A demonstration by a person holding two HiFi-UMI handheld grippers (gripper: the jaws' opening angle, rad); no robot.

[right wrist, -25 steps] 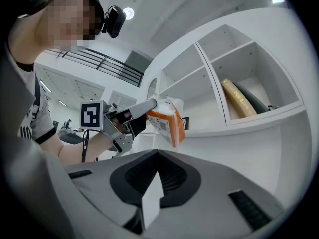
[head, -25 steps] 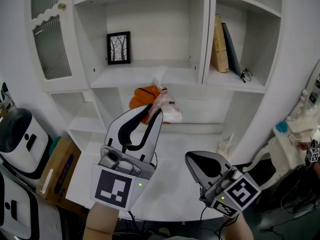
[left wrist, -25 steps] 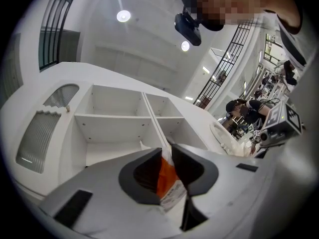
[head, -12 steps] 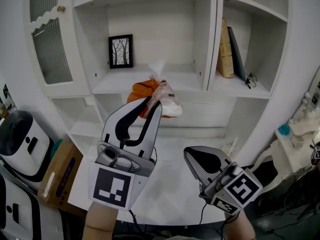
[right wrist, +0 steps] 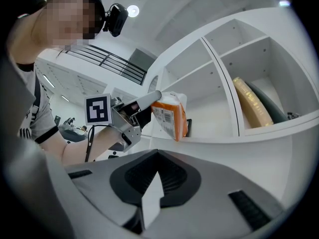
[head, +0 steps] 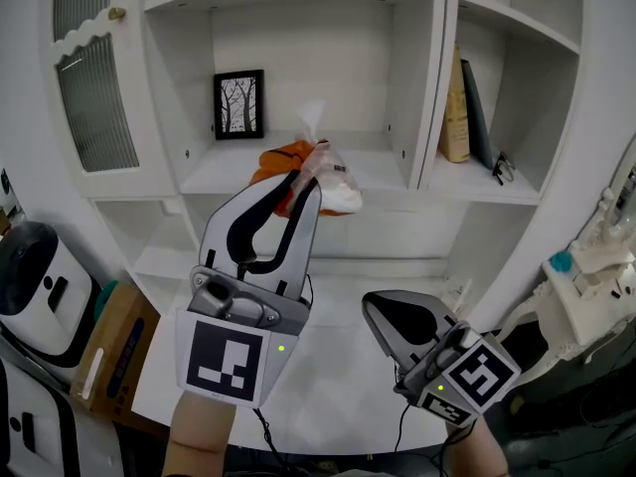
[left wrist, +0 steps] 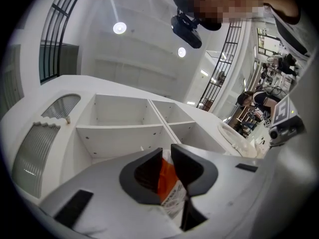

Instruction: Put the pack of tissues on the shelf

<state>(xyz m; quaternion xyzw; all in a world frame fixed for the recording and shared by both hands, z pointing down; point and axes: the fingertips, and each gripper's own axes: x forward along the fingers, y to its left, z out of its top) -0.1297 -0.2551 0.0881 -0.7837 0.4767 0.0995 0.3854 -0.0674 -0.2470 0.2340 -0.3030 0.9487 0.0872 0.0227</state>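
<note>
The pack of tissues (head: 323,175), orange and white in clear plastic wrap, hangs in the air at the front edge of the middle shelf (head: 224,174). My left gripper (head: 304,181) is raised and shut on it, and its jaws are still closing on the pack between them. In the left gripper view the pack (left wrist: 169,184) sits squeezed between the dark pads of the left gripper (left wrist: 167,156). The right gripper view shows the pack (right wrist: 171,114) from the side, level with the shelf. My right gripper (head: 384,312) stays low over the table, shut and empty, as the right gripper (right wrist: 158,156) view also shows.
A framed picture (head: 238,104) stands at the back left of the middle shelf. Books (head: 457,107) and glasses (head: 504,167) fill the right compartment. A ribbed-glass door (head: 94,87) is at the left. Below are a white table (head: 338,371), a cardboard box (head: 114,341) and a white appliance (head: 40,276).
My left gripper has lifted the pack from below the shelf edge up to shelf level. The right gripper has hardly moved.
</note>
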